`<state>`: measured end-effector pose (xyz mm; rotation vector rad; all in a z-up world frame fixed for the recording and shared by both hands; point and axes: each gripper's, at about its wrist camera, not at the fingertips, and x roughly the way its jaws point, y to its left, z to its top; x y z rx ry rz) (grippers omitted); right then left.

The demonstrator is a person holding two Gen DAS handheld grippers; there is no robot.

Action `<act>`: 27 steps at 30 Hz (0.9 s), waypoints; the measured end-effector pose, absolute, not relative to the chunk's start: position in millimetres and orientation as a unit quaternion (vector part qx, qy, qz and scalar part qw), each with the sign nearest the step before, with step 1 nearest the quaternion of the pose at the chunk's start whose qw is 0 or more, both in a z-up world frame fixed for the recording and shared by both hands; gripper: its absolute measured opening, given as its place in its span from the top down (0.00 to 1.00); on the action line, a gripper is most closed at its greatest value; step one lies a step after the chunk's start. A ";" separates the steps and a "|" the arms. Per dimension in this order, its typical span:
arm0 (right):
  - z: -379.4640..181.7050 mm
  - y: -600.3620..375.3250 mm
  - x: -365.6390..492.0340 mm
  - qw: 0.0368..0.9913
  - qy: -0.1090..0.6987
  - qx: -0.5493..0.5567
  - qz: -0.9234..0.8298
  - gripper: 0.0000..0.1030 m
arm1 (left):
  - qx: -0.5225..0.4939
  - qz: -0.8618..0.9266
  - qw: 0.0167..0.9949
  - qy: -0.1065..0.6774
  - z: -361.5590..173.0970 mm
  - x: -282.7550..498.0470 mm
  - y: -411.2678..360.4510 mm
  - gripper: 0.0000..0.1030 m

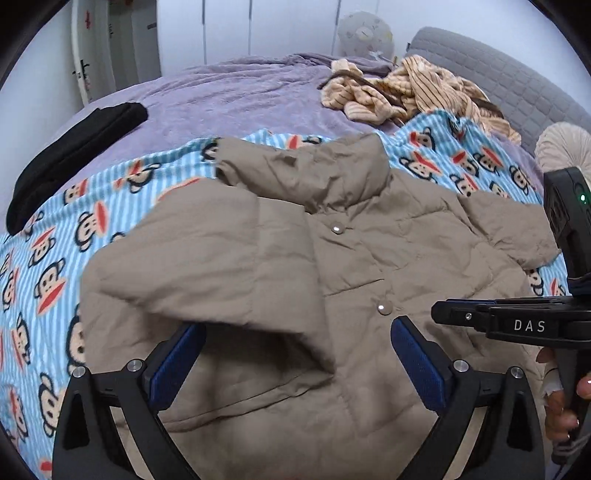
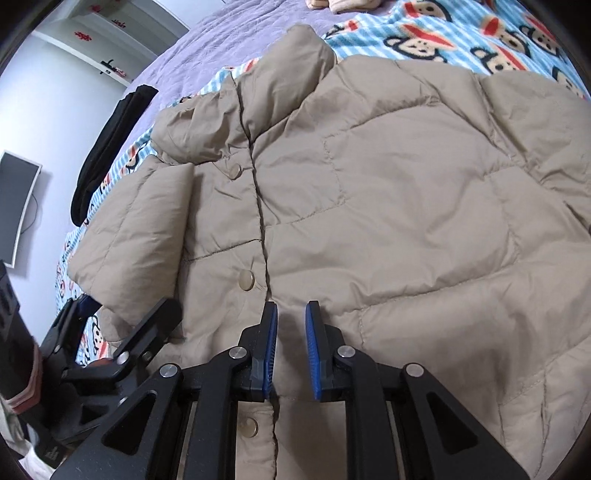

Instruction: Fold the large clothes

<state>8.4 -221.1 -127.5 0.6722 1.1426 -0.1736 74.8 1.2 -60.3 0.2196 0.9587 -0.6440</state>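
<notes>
A tan puffer jacket (image 1: 332, 258) (image 2: 406, 203) lies front up on a monkey-print blanket (image 1: 48, 258) (image 2: 424, 33), snaps closed and collar at the far end. Its left sleeve (image 1: 221, 258) (image 2: 136, 229) is folded in over the chest. My left gripper (image 1: 298, 326) hangs just over that sleeve's cuff with its jaws wide apart and nothing pressed between the blue pads. My right gripper (image 2: 291, 304) (image 1: 437, 314) hovers over the snap placket near the hem. Its pads stand a narrow gap apart and pinch no fabric.
The blanket lies on a purple bedspread (image 1: 229, 96). A folded black garment (image 1: 74, 155) (image 2: 107, 147) lies at the left, crumpled striped beige clothes (image 1: 406, 92) at the far right by a grey headboard (image 1: 498, 74). A hand (image 1: 565, 398) holds the right gripper's handle.
</notes>
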 end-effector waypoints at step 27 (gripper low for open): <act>-85.1 -155.5 71.4 0.860 0.483 0.128 -0.099 0.88 | -0.047 -0.132 0.823 0.550 -131.1 172.7 153.0 0.02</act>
